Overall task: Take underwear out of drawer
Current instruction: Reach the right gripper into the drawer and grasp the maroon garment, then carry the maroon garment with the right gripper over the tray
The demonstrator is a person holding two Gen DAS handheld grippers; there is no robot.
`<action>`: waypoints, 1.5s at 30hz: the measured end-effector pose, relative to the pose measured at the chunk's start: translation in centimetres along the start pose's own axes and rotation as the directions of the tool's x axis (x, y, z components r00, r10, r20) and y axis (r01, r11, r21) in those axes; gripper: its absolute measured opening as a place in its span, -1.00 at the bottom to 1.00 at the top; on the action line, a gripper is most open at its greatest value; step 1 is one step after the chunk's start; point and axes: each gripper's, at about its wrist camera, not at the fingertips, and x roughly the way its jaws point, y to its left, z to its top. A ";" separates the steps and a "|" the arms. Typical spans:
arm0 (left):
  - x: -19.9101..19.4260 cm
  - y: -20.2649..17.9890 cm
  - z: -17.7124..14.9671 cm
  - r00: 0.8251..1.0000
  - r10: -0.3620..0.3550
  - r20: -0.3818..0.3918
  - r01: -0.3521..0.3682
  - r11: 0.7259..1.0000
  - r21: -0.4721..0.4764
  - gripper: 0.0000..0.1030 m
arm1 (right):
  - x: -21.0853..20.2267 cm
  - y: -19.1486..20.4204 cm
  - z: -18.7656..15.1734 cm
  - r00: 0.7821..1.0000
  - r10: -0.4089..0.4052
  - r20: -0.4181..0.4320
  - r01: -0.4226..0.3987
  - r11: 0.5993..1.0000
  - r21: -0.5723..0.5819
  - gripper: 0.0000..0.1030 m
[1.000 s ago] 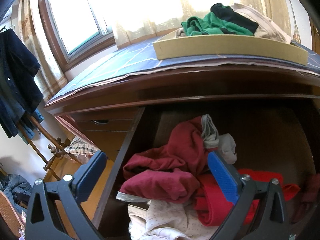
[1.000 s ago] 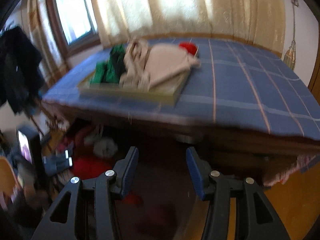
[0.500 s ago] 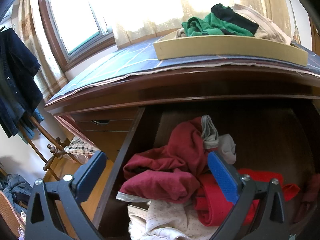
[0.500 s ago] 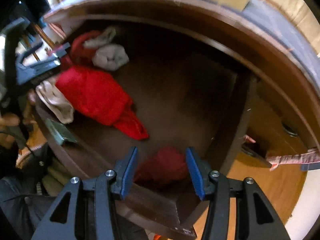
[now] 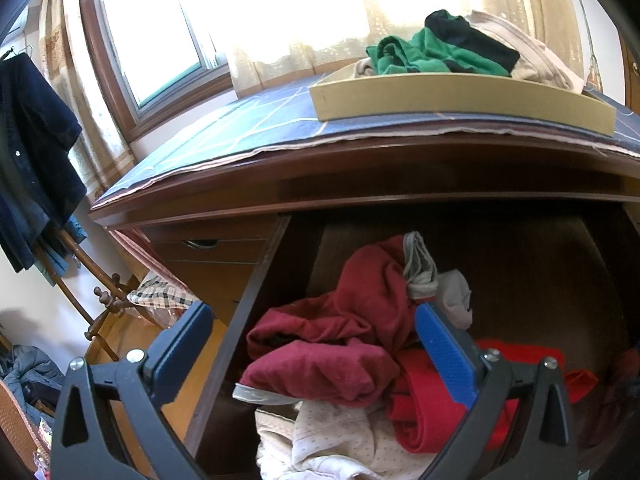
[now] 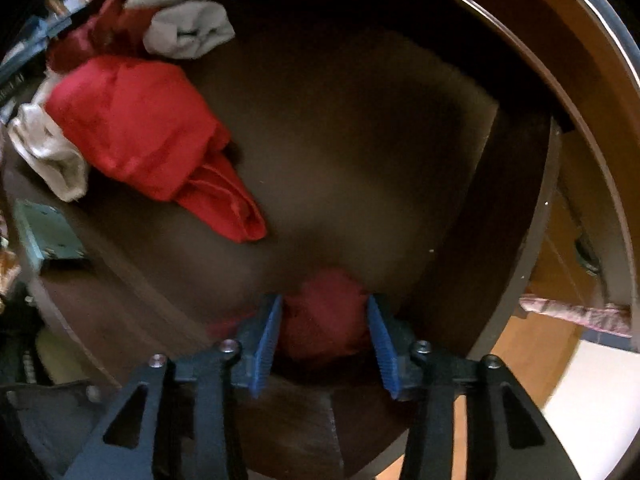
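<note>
Nearest the right wrist camera, the right hand-held gripper (image 6: 324, 330) is pointed straight down into the open drawer (image 6: 520, 240), near its front right corner. Its jaws have just been closing, and a small dark-red garment (image 6: 326, 312), probably underwear, lies bunched between the blue pads (image 6: 266, 340). The cloth fills the gap from pad to pad, so it appears to be pinched, though blur leaves the firmness of the grip uncertain. That piece lies apart from the rest, which likely explains why it was chosen.

Further into the drawer, a bright red garment (image 6: 140, 128) is heaped with a grey piece (image 6: 188, 30) and a pale one (image 6: 48, 152) towards the left side.

In the left wrist view, the left hand-held gripper (image 5: 312, 344) is held spread and empty above that heap, evidently kept clear of the other. A maroon garment (image 5: 344, 332) and a cream dotted one (image 5: 340, 436) lie below it.

Beyond, on the surface covered by a blue checked cloth (image 5: 248, 120), a shallow tan tray (image 5: 460, 94) carries green, black and beige clothing, apparently the place for removed items.
</note>
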 end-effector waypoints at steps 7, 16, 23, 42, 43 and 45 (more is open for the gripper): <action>0.0 0.0 0.0 1.000 0.000 0.000 0.000 1.000 -0.004 1.00 | -0.3 0.0 -0.6 1.000 -0.007 0.026 0.007 1.000 -0.001 -0.40; 0.4 -0.3 0.0 1.000 0.010 -0.010 -0.010 1.000 -0.011 1.00 | -7.9 -3.6 -1.6 0.941 0.080 0.329 -0.128 0.983 0.128 -0.42; 1.2 1.6 0.8 1.000 -0.001 -0.022 0.000 0.998 -0.060 1.00 | -15.5 -6.6 0.8 0.832 0.055 0.552 -0.180 0.968 0.174 -0.42; 4.5 5.6 3.0 0.994 0.098 -0.053 -0.104 0.987 -0.123 1.00 | -23.4 -6.3 11.8 0.733 0.001 0.680 -0.141 0.978 0.151 -0.42; 4.8 5.8 3.0 0.994 0.090 -0.069 -0.098 0.986 -0.135 1.00 | -23.7 -6.6 12.1 0.727 -0.012 0.687 -0.137 0.977 0.162 -0.42; 5.3 6.1 2.8 0.992 0.087 -0.093 -0.100 0.984 -0.150 1.00 | -24.2 -7.3 12.9 0.709 -0.046 0.704 -0.125 0.974 0.190 -0.42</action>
